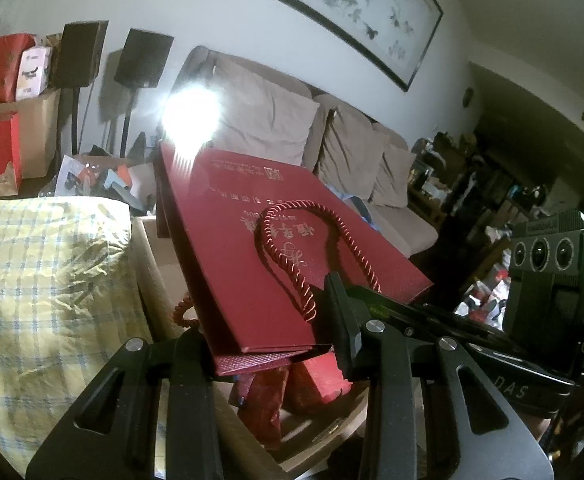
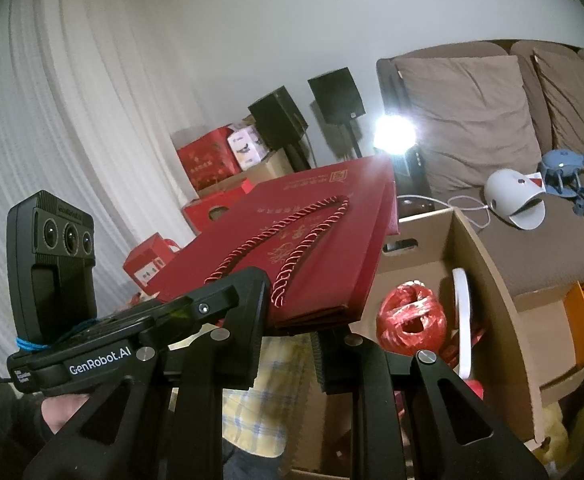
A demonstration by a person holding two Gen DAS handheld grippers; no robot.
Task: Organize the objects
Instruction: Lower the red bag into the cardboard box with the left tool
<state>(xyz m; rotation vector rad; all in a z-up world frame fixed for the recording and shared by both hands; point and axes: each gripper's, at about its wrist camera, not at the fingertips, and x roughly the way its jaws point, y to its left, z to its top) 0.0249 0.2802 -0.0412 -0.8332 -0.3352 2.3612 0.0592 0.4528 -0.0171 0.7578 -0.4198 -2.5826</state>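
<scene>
Left wrist view showed the left gripper (image 1: 270, 344) with its jaws narrowed onto the near edge of a flat red paper bag (image 1: 276, 240), the pads pressing the folded edge from either side. The bag stretched forward and upward from that claw, tilted, with its twisted rope handle (image 1: 292, 248) lying looped on the upper face just ahead of the fingertips. To the claw's left lay a checked yellow cloth (image 1: 44, 280); below it red packets (image 1: 292, 388) sat in a cardboard box (image 1: 156, 264). Ahead stood a brown sofa (image 1: 332, 140).

In the right wrist view the right gripper (image 2: 292, 332) was likewise closed narrowly on the bag's near edge (image 2: 312, 308), just beside the left gripper's finger (image 2: 248, 300). The bag (image 2: 316, 232) reached forward from it, held above the open cardboard box (image 2: 492, 280), which lay below and to the right of the claw and held a red twine ball (image 2: 410, 316) and a white ring (image 2: 464, 320).
</scene>
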